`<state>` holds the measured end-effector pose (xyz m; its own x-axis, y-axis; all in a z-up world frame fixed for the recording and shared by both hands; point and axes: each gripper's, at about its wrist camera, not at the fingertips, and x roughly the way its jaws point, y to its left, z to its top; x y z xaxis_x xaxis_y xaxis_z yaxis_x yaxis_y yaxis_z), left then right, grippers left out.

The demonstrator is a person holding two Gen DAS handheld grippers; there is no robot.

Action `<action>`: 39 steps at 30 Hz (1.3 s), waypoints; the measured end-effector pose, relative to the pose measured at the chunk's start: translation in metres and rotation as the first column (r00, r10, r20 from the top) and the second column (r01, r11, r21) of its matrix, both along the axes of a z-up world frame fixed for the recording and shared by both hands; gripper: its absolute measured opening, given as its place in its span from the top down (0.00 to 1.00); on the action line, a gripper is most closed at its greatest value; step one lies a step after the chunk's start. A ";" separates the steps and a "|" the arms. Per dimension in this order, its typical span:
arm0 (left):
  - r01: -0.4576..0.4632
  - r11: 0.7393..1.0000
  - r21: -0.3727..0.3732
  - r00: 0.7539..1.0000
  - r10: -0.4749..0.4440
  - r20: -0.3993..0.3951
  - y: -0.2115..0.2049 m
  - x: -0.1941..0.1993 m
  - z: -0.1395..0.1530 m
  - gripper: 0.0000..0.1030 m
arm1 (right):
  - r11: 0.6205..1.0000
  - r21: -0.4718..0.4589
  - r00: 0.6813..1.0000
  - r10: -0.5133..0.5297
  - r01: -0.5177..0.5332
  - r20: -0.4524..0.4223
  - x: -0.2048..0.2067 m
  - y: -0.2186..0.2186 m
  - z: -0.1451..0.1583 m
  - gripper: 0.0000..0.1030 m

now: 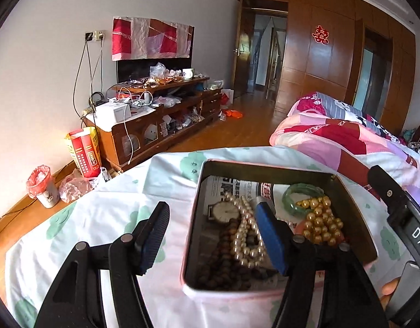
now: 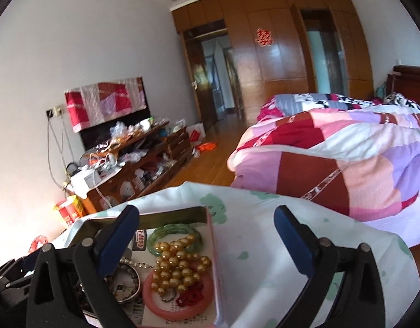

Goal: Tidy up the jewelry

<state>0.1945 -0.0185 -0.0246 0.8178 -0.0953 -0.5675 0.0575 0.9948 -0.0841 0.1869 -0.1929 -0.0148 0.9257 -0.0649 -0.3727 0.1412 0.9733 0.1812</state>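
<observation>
An open pink tin (image 1: pixel 195 207) lined with newspaper sits on a white cloth with green prints (image 1: pixel 122 196). Inside lie a watch (image 1: pixel 223 211), a pearl strand (image 1: pixel 245 235), brown beads (image 1: pixel 223 262), a green bangle (image 1: pixel 297 194) and gold beads (image 1: pixel 319 221). My left gripper (image 1: pixel 211 207) is open and astride the tin's left wall, its blue-padded finger over the jewelry, gripping nothing. My right gripper (image 2: pixel 207 214) is wide open astride the tin's right wall (image 2: pixel 213 259). Its view shows the green bangle (image 2: pixel 169 232), gold beads (image 2: pixel 177 268), a pink bangle (image 2: pixel 155 304) and a red knot (image 2: pixel 191 298).
A patchwork quilt (image 2: pixel 333 164) lies heaped on the bed to the right. A cluttered wooden TV cabinet (image 1: pixel 155 120) stands along the left wall, with a red and yellow bag (image 1: pixel 84 150) and a small bin (image 1: pixel 43 186) on the wood floor.
</observation>
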 end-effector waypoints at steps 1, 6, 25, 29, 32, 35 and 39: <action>0.001 1.000 0.003 1.000 -0.001 -0.001 0.000 -0.002 0.000 0.36 | 1.000 0.004 1.000 -0.004 0.004 -0.001 -0.003 -0.001 0.000 0.00; 0.001 0.999 0.036 1.000 -0.001 0.019 0.000 -0.022 0.000 0.36 | 1.000 -0.015 0.999 -0.002 0.002 -0.044 -0.018 0.000 -0.001 0.00; -0.022 0.996 0.082 0.989 0.009 0.149 0.002 -0.098 0.009 0.36 | 0.999 -0.049 1.000 0.008 -0.007 0.030 -0.097 0.008 0.005 0.00; -0.025 0.998 0.049 0.988 0.017 0.154 0.008 -0.104 0.011 0.36 | 0.997 -0.079 0.996 0.012 -0.006 0.084 -0.115 0.014 0.009 0.00; -0.040 0.999 0.033 0.985 0.034 0.168 0.012 -0.109 0.013 0.36 | 0.996 -0.084 0.990 0.006 0.007 0.143 -0.126 0.014 0.013 0.00; -0.046 0.999 0.026 0.983 0.041 0.181 0.012 -0.113 0.015 0.36 | 0.996 -0.083 0.983 -0.001 0.016 0.182 -0.132 0.013 0.015 0.00; -0.048 0.998 0.030 0.981 0.041 0.188 0.010 -0.115 0.015 0.36 | 0.996 -0.086 0.983 0.000 0.016 0.183 -0.132 0.013 0.015 0.00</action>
